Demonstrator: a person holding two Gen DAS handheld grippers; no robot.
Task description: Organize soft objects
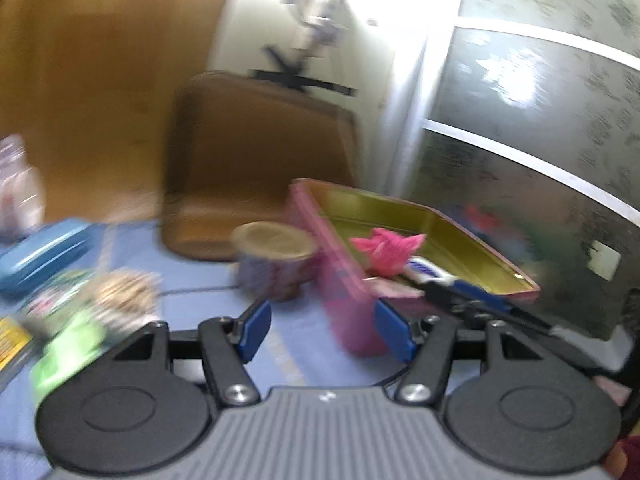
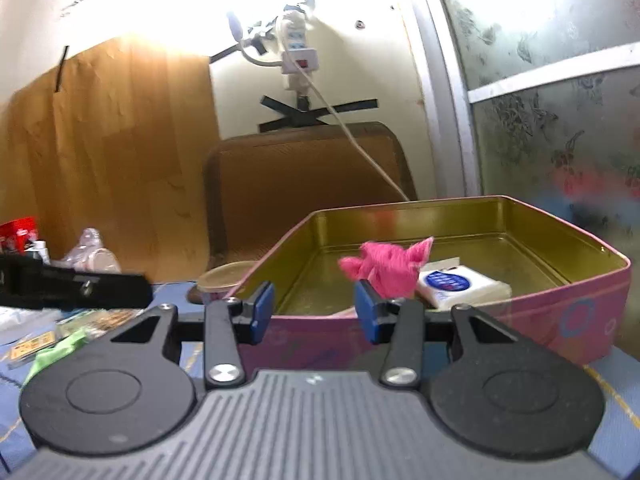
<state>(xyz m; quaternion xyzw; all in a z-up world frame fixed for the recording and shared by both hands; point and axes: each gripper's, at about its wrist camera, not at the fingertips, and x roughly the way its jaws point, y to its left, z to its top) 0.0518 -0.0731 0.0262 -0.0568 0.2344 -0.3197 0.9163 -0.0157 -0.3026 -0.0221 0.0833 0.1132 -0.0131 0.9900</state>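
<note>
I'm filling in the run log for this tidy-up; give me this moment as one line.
left gripper: open, empty | right gripper: open, empty | pink cloth: in pink tin beside tissue pack | green cloth: still on table

Both wrist cameras look low across the blue surface [image 2: 612,384] toward the back wall. The right views the pink tin [image 2: 540,316] closely and head-on; the left, blurred, sees the same tin [image 1: 340,304] from farther left.

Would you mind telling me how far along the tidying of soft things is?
Done: the pink cloth and a white tissue pack lie in the tin. In hand: nothing; both tools, left and right, are open. Left: the green cloth on the table.
</note>
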